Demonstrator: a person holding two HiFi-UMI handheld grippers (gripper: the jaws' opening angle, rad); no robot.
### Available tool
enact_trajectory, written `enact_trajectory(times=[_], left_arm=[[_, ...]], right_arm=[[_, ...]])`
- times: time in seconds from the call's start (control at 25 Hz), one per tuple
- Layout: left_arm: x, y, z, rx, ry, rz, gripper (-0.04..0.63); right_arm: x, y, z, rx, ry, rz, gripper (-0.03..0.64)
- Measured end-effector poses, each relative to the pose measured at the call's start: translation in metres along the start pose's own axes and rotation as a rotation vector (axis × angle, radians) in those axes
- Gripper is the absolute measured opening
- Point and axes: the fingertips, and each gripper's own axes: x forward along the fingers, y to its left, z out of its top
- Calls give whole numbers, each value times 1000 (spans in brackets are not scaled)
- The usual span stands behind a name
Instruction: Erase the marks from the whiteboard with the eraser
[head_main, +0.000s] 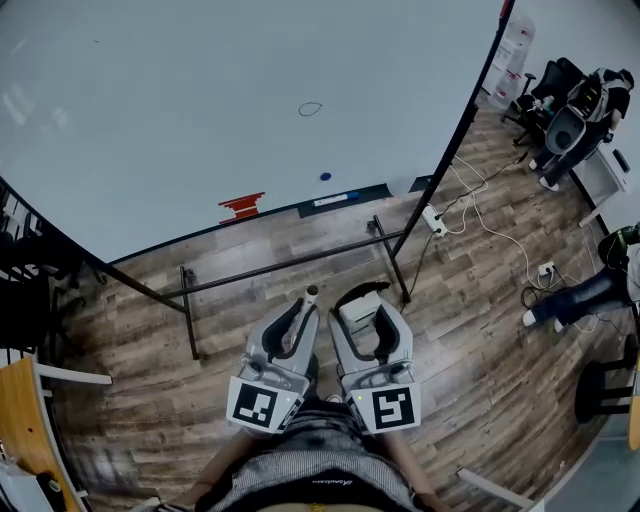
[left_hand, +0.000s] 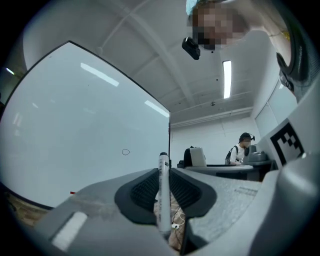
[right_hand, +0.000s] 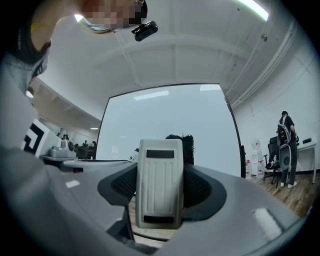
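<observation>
We've got the eraser (right_hand: 160, 182) clamped in the fingers of our right gripper (head_main: 366, 322), well back from the whiteboard (head_main: 180, 110). Our left gripper (head_main: 297, 325) has its fingers closed on a marker (left_hand: 163, 186). One small circle (head_main: 310, 109) marks the board.

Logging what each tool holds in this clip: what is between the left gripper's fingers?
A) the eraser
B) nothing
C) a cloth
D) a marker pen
D: in the left gripper view, the left gripper is shut on a white marker, while the eraser sits in the right gripper.
</observation>
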Motion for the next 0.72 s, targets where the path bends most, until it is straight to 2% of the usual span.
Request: enact_trajectory(times=[0.36, 0.72], left_arm=[[93, 81, 15, -1, -35, -76, 72], [128, 144, 7, -7, -17, -94, 72]], right_arm=[[112, -34, 8, -17, -20, -64, 260], [190, -39, -4, -3, 1, -98, 259]])
